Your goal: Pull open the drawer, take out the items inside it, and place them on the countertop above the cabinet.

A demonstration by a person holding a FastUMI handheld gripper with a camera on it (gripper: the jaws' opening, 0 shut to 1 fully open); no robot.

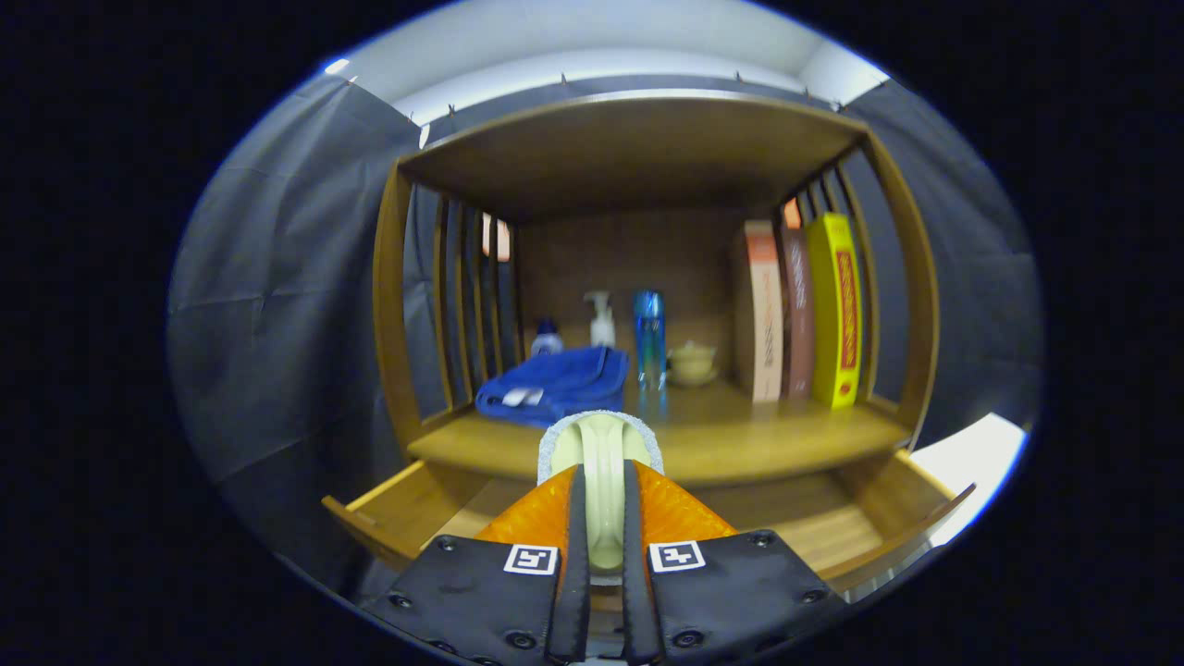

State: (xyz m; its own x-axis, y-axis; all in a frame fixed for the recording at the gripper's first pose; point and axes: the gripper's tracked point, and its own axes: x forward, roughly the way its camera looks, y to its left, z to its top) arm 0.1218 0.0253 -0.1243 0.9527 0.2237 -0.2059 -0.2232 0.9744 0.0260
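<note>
Gripper view: gripper [601, 481] fingers nearly closed, both pressed on a pale cream-green rounded object with a grey-white fuzzy rim [601, 444] — pinched edge-on between them. Its long axis runs straight ahead along the fingers, toward 12 o'clock, and the rounded end pokes out past the fingertips. What the object actually is — can't tell.

It is held above the open wooden drawer [388, 513], just in front of the wooden countertop shelf [786, 435] of the slatted wooden cabinet.

On the countertop beyond: folded blue cloth [555, 381] at 11 o'clock from the fingertips, small blue-capped bottle [546, 339] behind it, white pump bottle [601, 322] and tall blue metallic bottle [649, 338] near 12, small pale lidded bowl [692, 363] at 1, upright books [803, 310] at 2 — the yellow one outermost.
</note>
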